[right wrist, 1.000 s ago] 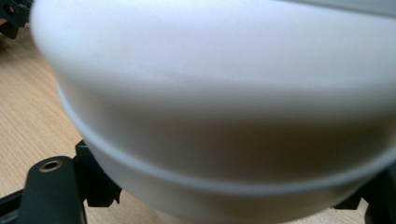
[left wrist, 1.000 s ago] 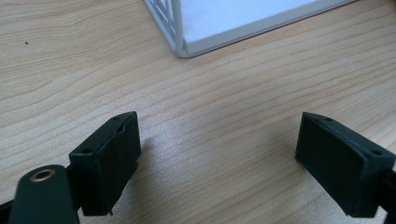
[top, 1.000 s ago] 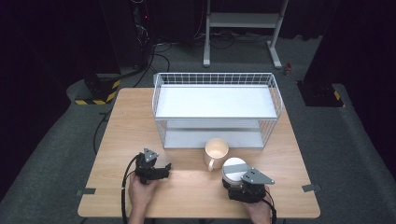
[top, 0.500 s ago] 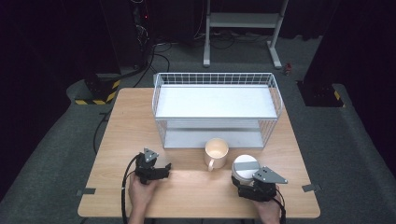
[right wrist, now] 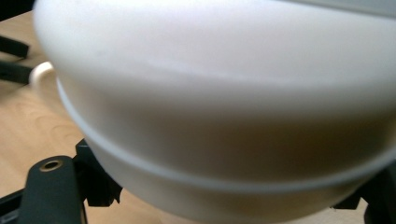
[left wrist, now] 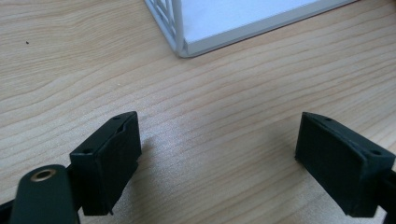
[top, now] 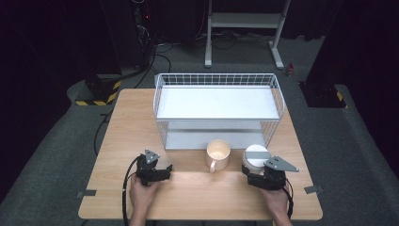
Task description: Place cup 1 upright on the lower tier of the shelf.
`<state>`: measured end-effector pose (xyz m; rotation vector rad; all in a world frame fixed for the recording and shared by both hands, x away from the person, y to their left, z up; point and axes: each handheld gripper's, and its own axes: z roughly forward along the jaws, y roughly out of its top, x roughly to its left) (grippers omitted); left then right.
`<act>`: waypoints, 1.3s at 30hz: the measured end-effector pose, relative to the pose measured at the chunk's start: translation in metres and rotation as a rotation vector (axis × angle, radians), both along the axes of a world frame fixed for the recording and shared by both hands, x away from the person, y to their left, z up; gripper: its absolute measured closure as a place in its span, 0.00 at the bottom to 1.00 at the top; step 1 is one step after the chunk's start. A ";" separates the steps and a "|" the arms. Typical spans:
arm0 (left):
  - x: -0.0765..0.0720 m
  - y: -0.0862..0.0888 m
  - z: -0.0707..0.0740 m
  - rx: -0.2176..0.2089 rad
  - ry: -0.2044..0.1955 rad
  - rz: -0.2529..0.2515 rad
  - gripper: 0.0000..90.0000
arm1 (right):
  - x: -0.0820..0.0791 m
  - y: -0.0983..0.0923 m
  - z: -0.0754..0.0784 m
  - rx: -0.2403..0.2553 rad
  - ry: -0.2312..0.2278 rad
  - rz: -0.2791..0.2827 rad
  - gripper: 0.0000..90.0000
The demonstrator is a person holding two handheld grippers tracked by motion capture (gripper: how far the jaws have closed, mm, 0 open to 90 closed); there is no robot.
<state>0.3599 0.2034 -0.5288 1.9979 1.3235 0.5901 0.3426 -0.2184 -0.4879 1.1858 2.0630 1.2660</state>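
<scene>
Worktop (top: 117, 141): a light wooden top carried everything in the high view.
Wire rack (top: 219, 101): a white two-level rack stood at the far middle of the worktop; its near corner (left wrist: 184, 46) showed at the top of the left gripper view.
White container (top: 256, 157): it sat with a grey top at the right front of the rack, just beside the mug; in the right gripper view its white wall (right wrist: 224, 116) ran very close across the frame.
Mug (top: 218, 153): cream, upright, open mouth up, handle turned toward the person, in front of the rack's lower shelf.
Right hand-held gripper (top: 263, 175): its jaws stood wide on either side of the white container's lower wall; whether the pads pressed on it could not be told.
Left hand-held gripper (left wrist: 219, 163): it rested low over bare wood at the left front, well apart from the mug, jaws spread wide with nothing between them.
</scene>
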 end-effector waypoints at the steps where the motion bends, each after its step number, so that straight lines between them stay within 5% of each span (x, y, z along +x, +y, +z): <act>1: 0.000 0.000 0.000 0.000 0.000 0.000 0.16 | 0.000 0.000 0.000 0.000 0.000 0.000 0.20; 11: 0.000 0.000 0.000 -0.009 0.001 0.003 0.16 | 0.034 -0.005 0.006 0.004 0.021 -0.063 0.21; 23: 0.000 0.000 0.000 -0.007 0.000 0.004 0.17 | 0.073 0.019 0.007 -0.018 0.027 -0.072 0.21; 39: 0.000 0.000 0.000 -0.007 0.000 0.006 0.17 | 0.096 0.033 0.000 -0.039 0.041 -0.091 0.21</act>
